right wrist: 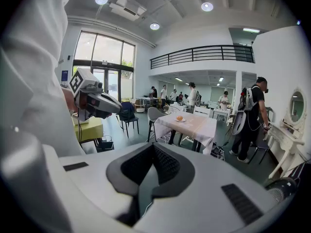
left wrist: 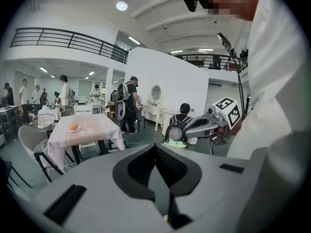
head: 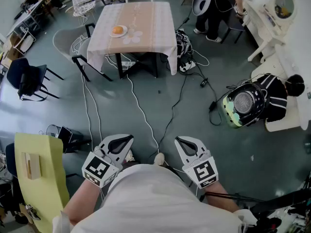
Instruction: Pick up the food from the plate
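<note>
An orange round food item [head: 117, 30] lies on a small white plate [head: 123, 33] at the near left of a cloth-covered table [head: 146, 23], far across the floor. It also shows small in the left gripper view as the food [left wrist: 73, 126] and in the right gripper view as the food [right wrist: 179, 118]. My left gripper [head: 128, 139] and right gripper [head: 180, 141] are held close to my body, well short of the table. Both are shut with nothing between the jaws. The left gripper's jaws [left wrist: 155, 148] and the right gripper's jaws [right wrist: 153, 147] point toward the table.
White and black cables [head: 141, 110] trail over the floor between me and the table. A yellow chair [head: 39, 178] stands at my left and a dark chair [head: 29, 79] farther off. A crouching person with a backpack [head: 245, 103] is at the right. People stand behind the table.
</note>
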Demonstrator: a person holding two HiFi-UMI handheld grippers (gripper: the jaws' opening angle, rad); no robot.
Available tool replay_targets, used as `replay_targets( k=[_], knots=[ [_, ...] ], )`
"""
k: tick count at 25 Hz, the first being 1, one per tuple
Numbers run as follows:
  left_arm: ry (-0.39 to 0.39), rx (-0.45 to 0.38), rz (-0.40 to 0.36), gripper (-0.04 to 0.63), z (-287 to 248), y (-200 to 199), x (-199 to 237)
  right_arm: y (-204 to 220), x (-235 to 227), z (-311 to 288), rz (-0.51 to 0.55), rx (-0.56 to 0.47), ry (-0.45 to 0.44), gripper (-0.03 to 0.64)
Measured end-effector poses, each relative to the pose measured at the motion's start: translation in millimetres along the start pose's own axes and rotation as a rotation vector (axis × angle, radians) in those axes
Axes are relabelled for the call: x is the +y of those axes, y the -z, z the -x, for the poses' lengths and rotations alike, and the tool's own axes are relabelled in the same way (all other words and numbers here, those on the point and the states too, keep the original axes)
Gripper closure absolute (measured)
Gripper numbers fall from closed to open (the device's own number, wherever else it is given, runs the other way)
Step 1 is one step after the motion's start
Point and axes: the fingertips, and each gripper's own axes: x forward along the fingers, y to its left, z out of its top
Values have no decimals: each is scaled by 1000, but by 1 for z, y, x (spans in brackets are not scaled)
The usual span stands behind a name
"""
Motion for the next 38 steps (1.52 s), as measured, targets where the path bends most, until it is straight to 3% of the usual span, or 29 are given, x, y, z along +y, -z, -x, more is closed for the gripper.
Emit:
replay_targets(
  k=[10, 14, 21, 23, 25, 30, 38],
  knots=[
    [-71, 23, 49, 587, 5, 14, 15, 6, -11, -24, -6, -2, -52, 604],
    [-67, 17, 60, 586, 5, 13, 40, -10, -21, -47, -16, -8, -22, 604],
    [-39, -44, 54, 586, 5, 0, 131, -54, -31, -119, -8, 17, 35, 600],
    [-29, -67, 56, 584, 8, -2, 162, -71, -30, -147, 11, 16, 48, 574],
    [-14, -83, 55, 581, 12, 0, 190, -86, -28, -173, 20, 17, 67, 506],
    [27, -88, 35, 529, 21, 9, 249, -114, -18, -226, 23, 13, 99, 494],
    [-15, -111, 85, 488, 9, 0, 319, -139, -41, -275, 25, 42, 84, 494]
  ],
)
